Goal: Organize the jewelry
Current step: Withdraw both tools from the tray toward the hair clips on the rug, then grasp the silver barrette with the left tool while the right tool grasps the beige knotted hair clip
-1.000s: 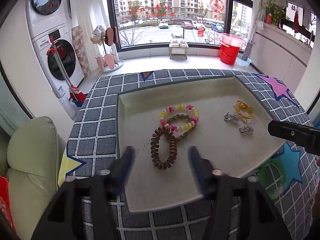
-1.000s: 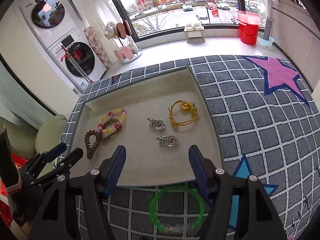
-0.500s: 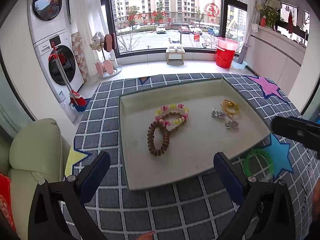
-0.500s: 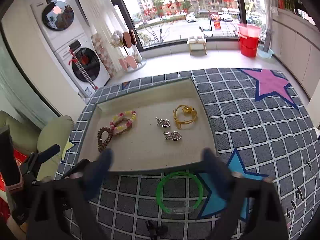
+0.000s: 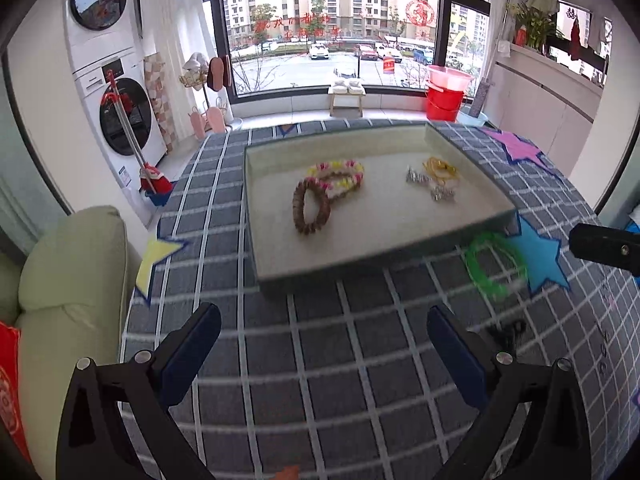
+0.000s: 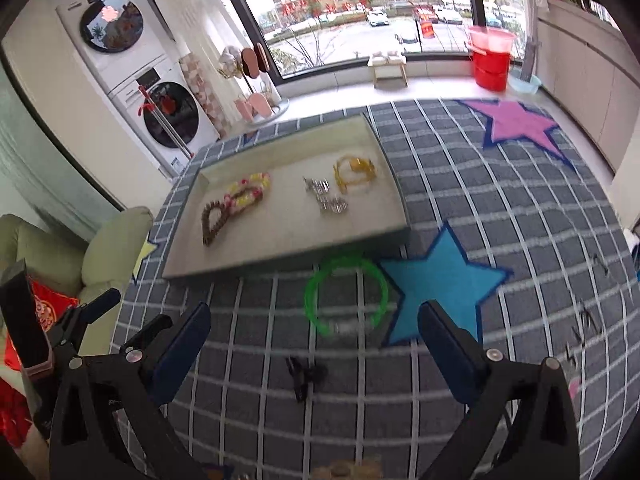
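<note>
While held above the grey checked cloth [image 6: 500,184], with fingers spread wide and nothing between them: left gripper [image 5: 324,354] and right gripper [image 6: 314,350], both short of the tray [image 5: 280,264]. Inside the tray, on the left: brown bead bracelet [image 5: 310,210] touching pink and yellow bead bracelet [image 5: 338,178]. On the right side of the tray: two silver pieces [image 6: 326,196] just beside yellow bracelet [image 6: 354,172]. Outside the tray, just beside its near edge, on the cloth: green bangle [image 6: 346,294], next to a blue star [image 6: 440,284]. Nearer the right gripper, a small black item [image 6: 306,376], too blurred to name.
</note>
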`<state>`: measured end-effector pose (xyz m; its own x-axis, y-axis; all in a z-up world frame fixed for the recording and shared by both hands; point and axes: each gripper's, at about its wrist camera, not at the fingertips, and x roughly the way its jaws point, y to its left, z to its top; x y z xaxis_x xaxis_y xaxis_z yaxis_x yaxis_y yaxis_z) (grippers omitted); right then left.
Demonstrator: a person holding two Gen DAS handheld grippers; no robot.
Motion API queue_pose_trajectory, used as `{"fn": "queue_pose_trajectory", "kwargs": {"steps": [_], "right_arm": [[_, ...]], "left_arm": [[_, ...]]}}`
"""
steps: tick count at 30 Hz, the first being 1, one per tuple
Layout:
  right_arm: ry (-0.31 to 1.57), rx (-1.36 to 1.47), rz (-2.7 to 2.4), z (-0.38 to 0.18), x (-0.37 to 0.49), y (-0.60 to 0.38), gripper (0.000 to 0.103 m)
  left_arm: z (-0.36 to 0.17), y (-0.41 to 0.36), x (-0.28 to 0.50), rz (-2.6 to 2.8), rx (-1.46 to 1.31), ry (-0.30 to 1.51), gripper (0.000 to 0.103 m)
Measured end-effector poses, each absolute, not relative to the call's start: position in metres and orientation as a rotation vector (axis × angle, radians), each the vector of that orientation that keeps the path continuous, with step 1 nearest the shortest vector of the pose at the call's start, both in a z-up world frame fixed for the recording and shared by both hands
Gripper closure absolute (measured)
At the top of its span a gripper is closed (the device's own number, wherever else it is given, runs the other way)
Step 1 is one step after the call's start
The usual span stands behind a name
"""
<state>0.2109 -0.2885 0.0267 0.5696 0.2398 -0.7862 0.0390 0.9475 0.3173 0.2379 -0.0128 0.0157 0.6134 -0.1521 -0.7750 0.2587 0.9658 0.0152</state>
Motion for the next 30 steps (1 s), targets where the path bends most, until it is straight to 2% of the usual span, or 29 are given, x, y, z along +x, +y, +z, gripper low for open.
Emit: {"fn": "queue_pose_trajectory", "kwargs": {"steps": [14,27,30], "right_arm": [[1.036,0.335,0.079,-0.008,0.142,-0.302,0.0],[1.084,0.244,0.069,-0.029,0.103,-0.295,0.0],[1.103,0.262,0.037,-0.03,0.102,-0.29,0.005]], "left_arm": [[-0.002,-0.009,0.166,-0.35,0.095,0.937,0.0],[-0.014,-0.037,0.108,-0.475,0.208,0.937,0.0],[-0.017,-0.043,0.104,-0.483,0.226,0.937,0.0]]}}
